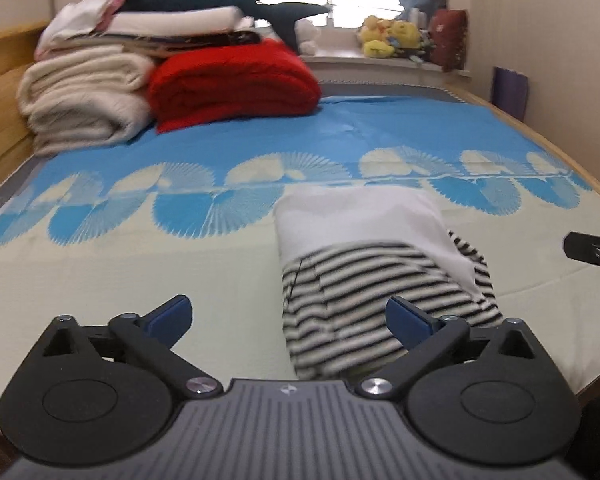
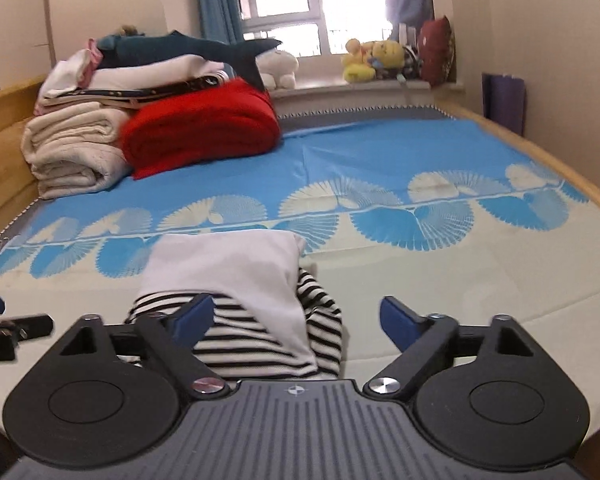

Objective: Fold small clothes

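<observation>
Left gripper: one black gripper with blue finger pads (image 1: 288,316), its two fingers spread wide apart, nothing between them.
Right gripper: one black gripper with blue finger pads (image 2: 296,318), fingers also spread wide apart, holding nothing.
Small clothes: one folded black-and-white striped garment with a plain white part on top (image 1: 364,252), lying on the near, cream part of the bed cover, in front of both grippers, touched by neither.
Bed cover: one blue and cream sheet with round fan shapes (image 1: 220,184) in a row across the middle.
Blankets: one folded red blanket (image 1: 232,84) far left, and just to its left one thick folded cream blanket (image 1: 80,96).
Pile: a few folded white and dark cloths (image 1: 156,28) stacked on the blankets; I cannot count them.
Shark: one dark blue-green soft toy shark (image 1: 220,2) on top of the pile.
Window toys: several yellow soft toys (image 2: 372,58) and one white soft toy (image 2: 278,66) on the far window ledge.
Cushion: one dark red cushion (image 2: 438,50), far right on the ledge.
</observation>
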Demonstrator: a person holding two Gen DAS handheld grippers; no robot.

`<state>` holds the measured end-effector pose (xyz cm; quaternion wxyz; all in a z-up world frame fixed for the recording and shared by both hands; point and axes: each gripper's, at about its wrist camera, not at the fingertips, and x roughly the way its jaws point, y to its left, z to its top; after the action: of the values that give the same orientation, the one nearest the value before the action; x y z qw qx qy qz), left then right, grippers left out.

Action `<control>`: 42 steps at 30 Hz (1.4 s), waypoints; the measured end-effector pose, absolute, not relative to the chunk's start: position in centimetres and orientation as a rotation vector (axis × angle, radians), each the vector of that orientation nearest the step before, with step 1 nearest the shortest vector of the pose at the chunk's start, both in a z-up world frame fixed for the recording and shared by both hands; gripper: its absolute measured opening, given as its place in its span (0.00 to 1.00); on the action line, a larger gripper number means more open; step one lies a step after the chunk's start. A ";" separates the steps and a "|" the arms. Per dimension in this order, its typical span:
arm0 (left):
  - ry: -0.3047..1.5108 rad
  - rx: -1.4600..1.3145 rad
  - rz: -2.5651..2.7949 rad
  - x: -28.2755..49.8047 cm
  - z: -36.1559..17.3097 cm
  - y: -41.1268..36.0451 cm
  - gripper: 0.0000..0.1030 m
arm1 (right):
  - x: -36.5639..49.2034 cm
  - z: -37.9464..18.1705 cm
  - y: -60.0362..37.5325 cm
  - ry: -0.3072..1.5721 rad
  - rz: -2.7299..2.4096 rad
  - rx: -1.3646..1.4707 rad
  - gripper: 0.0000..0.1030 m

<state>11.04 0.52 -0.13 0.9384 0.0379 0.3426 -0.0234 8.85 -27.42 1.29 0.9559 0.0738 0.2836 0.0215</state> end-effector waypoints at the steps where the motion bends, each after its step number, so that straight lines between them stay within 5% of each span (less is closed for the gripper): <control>1: 0.717 0.053 -0.046 10.5 -0.2 0.5 0.99 | 8.0 1.4 -27.1 0.570 0.045 0.140 0.92; 42: 0.739 -0.032 -0.052 9.1 -3.3 -1.7 0.99 | 6.5 -0.7 -21.5 0.653 0.070 0.002 0.92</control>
<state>9.08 -1.72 -3.27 0.9321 -0.0156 0.3609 -0.0252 6.51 -21.54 -0.71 0.9465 0.0012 0.3209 0.0344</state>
